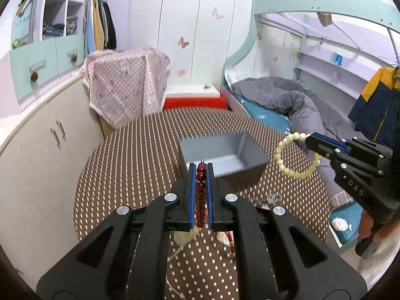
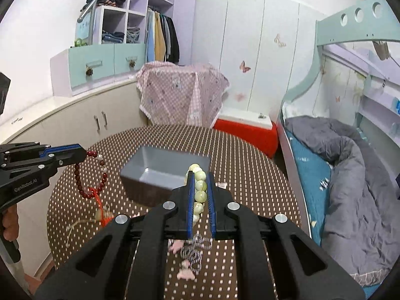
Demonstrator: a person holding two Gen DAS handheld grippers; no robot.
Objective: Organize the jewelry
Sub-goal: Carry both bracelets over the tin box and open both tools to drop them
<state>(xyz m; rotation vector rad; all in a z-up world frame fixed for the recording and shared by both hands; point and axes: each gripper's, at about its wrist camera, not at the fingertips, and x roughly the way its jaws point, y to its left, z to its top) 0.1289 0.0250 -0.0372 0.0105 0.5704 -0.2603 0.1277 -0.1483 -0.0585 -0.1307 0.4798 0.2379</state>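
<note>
My left gripper [image 1: 201, 168] is shut on a dark red bead bracelet [image 1: 201, 195], held above the round table. In the right wrist view that bracelet [image 2: 82, 185] hangs from the left gripper [image 2: 83, 153] with a red tassel under it. My right gripper [image 2: 200, 176] is shut on a pale cream bead bracelet [image 2: 200, 195]. That cream bracelet [image 1: 295, 155] hangs as a loop from the right gripper [image 1: 310, 141] in the left wrist view. A grey rectangular box [image 1: 225, 157] stands open on the table ahead of both grippers.
The round table [image 2: 250, 170] has a brown dotted cloth. A silvery spiral band with pink charms [image 2: 192, 252] lies near its front edge. A bed [image 2: 350, 175] stands at the right, a pink-covered object [image 2: 185, 92] and cabinets behind.
</note>
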